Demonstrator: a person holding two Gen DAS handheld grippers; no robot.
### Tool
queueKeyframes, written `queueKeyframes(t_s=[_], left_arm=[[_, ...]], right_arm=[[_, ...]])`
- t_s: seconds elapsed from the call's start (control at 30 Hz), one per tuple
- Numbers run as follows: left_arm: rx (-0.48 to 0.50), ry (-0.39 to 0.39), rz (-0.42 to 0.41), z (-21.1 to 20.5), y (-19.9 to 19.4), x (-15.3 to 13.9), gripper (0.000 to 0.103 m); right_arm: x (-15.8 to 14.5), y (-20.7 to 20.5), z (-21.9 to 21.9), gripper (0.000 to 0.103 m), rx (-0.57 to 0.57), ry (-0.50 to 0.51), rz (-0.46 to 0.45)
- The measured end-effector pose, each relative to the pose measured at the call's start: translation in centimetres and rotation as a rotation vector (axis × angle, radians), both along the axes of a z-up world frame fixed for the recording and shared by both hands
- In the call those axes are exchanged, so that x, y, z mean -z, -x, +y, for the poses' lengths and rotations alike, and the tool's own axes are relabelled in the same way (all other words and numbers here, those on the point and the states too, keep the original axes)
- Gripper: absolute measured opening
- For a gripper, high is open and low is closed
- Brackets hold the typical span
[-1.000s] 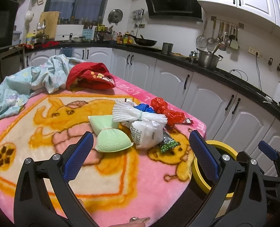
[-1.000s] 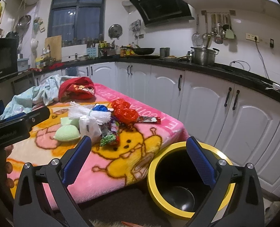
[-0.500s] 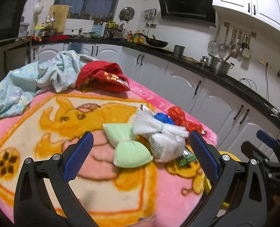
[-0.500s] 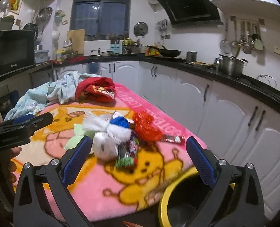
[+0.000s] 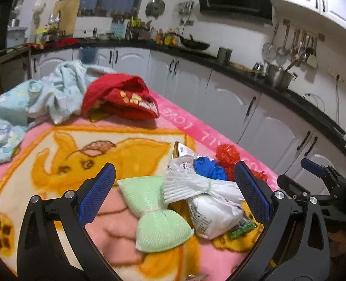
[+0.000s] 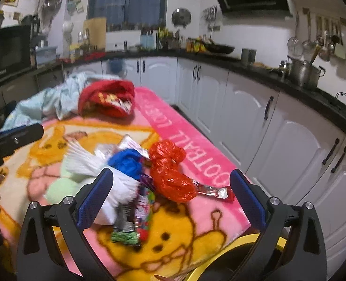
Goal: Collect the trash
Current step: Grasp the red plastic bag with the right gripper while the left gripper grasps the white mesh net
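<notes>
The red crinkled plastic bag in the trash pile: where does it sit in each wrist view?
Left wrist: red crinkled bag is right of centre, behind the blue bag, partly hidden by the right finger.
Right wrist: red crinkled bag is near centre, between the open fingers.
Shared landmark: the red cloth at the blanket's far end.

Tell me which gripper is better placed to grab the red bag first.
Right. The right gripper is open with the red bag between its fingers; the left gripper frames the green pouch instead.
</notes>
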State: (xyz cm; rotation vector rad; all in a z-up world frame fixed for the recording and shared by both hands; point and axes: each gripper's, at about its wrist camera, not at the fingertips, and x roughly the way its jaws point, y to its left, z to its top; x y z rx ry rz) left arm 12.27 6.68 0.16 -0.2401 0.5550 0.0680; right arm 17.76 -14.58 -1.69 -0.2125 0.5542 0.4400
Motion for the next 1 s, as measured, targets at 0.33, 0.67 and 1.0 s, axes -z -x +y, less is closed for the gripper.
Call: queueKeyframes(t_s=[0.33,0.67,1.0], left_arm=[[0.097,0.12,0.116,1.1,-4.1,4.5,0.093],[0.174,0.225,0.131,1.3,-4.5,5.9,0.056],[0.197,0.193,0.107,1.3,-3.7,5.7,0.003]], right_arm=[[4.7,-5.7,0.3,0.072,0.0,0.008,0.156],[6.3,-5.6,0.2,0.016,-0.057,-0.003,0.214],[4.1,-3.7,0.0,0.012,-0.09,-0.036,0.154]])
